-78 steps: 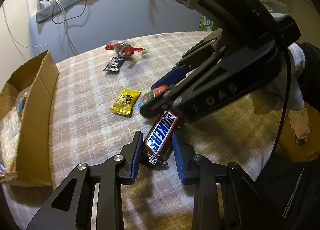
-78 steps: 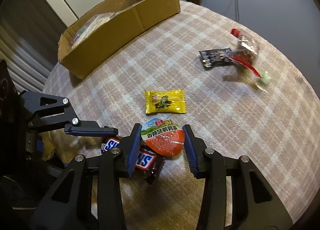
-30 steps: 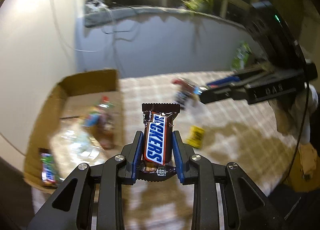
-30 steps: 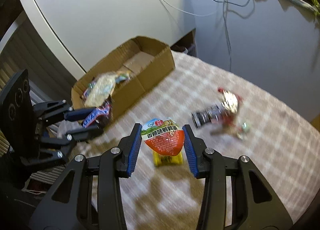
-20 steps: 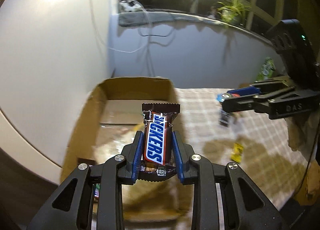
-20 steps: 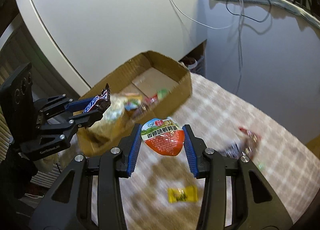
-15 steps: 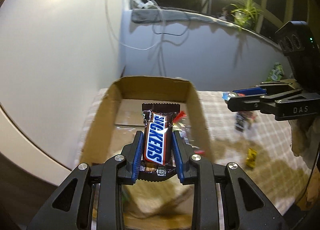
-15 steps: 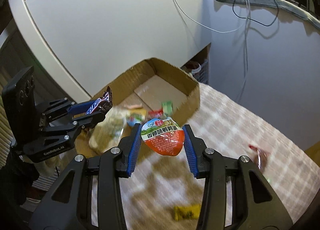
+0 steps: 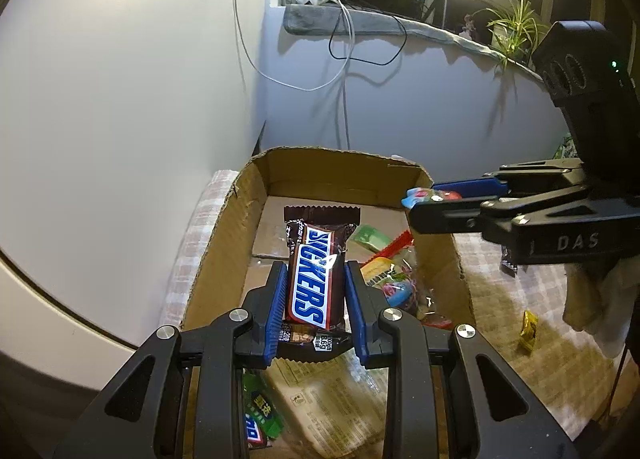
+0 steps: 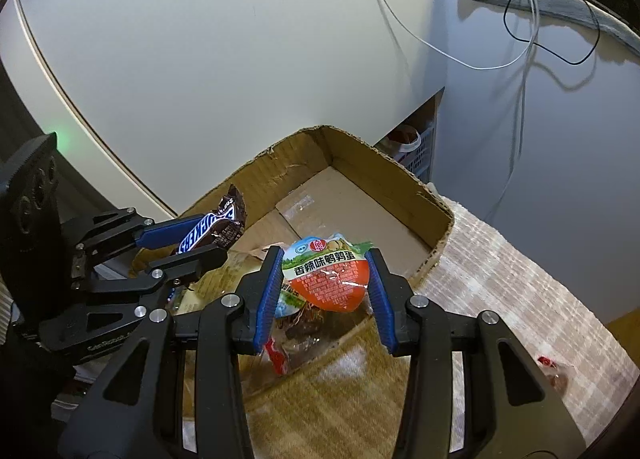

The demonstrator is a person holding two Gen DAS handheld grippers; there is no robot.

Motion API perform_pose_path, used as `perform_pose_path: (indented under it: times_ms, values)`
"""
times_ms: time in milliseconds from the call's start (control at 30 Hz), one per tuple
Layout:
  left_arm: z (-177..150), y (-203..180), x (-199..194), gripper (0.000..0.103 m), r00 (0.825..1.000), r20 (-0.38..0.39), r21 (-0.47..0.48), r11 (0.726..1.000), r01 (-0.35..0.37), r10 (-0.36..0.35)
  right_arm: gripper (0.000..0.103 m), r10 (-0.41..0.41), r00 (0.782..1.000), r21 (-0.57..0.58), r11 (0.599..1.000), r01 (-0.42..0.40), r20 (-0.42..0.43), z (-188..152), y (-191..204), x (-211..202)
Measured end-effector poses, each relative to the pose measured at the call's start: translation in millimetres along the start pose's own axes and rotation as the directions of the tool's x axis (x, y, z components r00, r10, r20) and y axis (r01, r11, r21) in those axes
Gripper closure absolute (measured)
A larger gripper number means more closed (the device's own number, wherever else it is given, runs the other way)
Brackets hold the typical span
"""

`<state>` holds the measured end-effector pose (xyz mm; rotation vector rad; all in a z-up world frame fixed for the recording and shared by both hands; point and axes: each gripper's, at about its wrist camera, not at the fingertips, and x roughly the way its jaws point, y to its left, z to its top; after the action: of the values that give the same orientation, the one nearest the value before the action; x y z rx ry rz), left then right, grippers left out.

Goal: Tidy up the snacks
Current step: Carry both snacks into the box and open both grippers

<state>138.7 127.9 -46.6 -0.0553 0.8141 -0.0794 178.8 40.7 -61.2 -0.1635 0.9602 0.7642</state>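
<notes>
While over one box [image 9: 440, 247], two tongs [image 9: 316, 299] [image 10: 322, 283], two snacks [image 9: 314, 279] [image 10: 326, 277]

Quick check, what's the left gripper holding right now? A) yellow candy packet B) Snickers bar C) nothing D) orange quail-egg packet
B: the left gripper has its blue jaws clamped on the sides of the Snickers bar, held above the cardboard box; the orange packet is in the right gripper.

Above the cardboard box [image 9: 440, 195] on the surface [image 9: 568, 375]: Snickers bar [image 9: 316, 279] in left tool [image 9: 316, 291], egg packet [image 10: 326, 275] in right tool [image 10: 326, 283]; snacks inside the box.
</notes>
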Motion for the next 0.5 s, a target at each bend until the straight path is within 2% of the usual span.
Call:
perform_pose_path:
  times_ms: [233, 267, 333, 367, 433, 500]
  values:
    - [-0.4, 3.2, 2.8, 0.075, 1.000, -0.009, -0.003, 1.000, -0.012, 0.012, 0.060, -0.017, 1.000, -0.012, 1.000, 0.017, -0.019, 1.4, -0.3, 13.7]
    - [-0.3, 2.9, 3.1, 0.075, 1.000, -0.011, -0.004, 1.000, -0.014, 0.014, 0.057, -0.019, 1.000, -0.011, 1.000, 0.019, -0.020, 1.4, -0.6, 14.5]
    - [0.3, 2.6, 3.0, 0.075, 1.000, -0.011, 0.000, 1.000, -0.017, 0.017, 0.042, -0.025, 1.000, -0.009, 1.000, 0.025, -0.015, 1.9, -1.4, 14.4]
    - [0.5, 2.2, 2.6, 0.068, 1.000, -0.010, 0.002, 1.000, -0.021, 0.021, 0.033, -0.029, 1.000, -0.010, 1.000, 0.029, -0.007, 2.2, -1.2, 13.3]
    - [1.6, 3.2, 1.5, 0.058, 1.000, -0.004, -0.001, 1.000, -0.028, 0.028, 0.030, -0.033, 0.999, -0.013, 0.999, 0.033, 0.007, 2.6, -1.3, 10.6]
    - [2.6, 4.0, 0.5, 0.058, 1.000, -0.002, -0.003, 1.000, -0.028, 0.028, 0.029, -0.033, 0.999, -0.013, 0.999, 0.033, 0.007, 2.9, -2.0, 8.2]
